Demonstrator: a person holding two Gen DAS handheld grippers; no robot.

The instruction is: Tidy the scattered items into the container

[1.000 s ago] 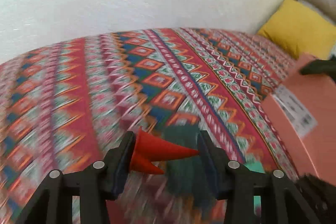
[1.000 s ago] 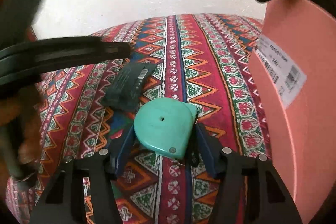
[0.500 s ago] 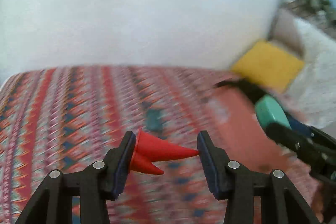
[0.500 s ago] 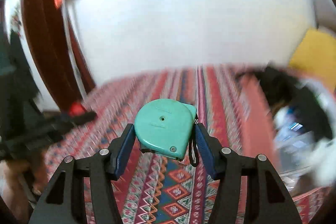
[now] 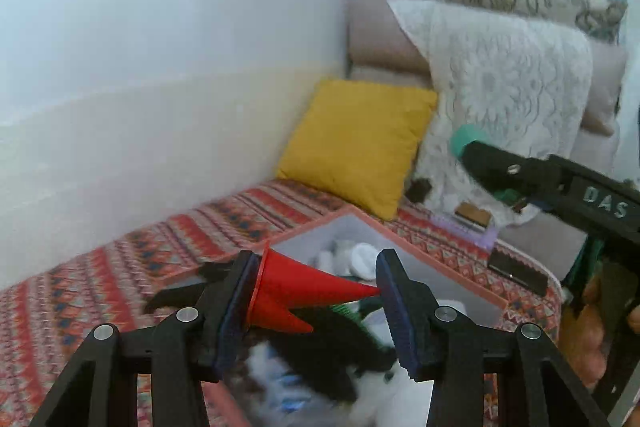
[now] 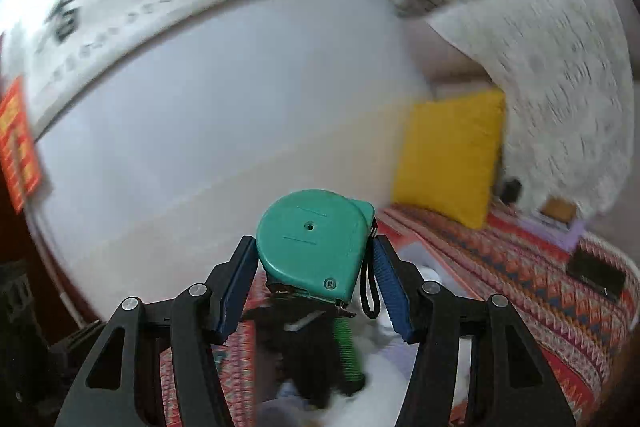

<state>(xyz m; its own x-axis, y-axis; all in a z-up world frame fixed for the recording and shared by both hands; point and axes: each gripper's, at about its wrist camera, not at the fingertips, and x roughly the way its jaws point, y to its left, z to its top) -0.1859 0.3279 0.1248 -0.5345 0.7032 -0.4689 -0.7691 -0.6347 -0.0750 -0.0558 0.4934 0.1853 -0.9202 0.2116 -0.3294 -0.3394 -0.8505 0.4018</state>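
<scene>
My left gripper (image 5: 314, 291) is shut on a red pointed plastic piece (image 5: 304, 289) and holds it above the pink fabric box (image 5: 440, 269), which has a grey lining and several white, black and green items inside. My right gripper (image 6: 314, 275) is shut on a teal tape measure (image 6: 312, 239) with a black wrist strap, also held over the box; the box's inside (image 6: 408, 251) shows below it. In the left wrist view the right gripper (image 5: 468, 147) is raised at the right, with the tape measure's teal edge (image 5: 462, 139) showing.
The box sits on a red patterned cover (image 5: 80, 291). A yellow cushion (image 5: 356, 143) leans against the white wall at the back. A white lace throw (image 5: 500, 87) covers a sofa back. A black flat device (image 5: 518, 273) and a purple book (image 5: 472, 223) lie right of the box.
Both grippers have lifted from the patterned cover and swung right, over the pink box. Each keeps its hold on its item.
</scene>
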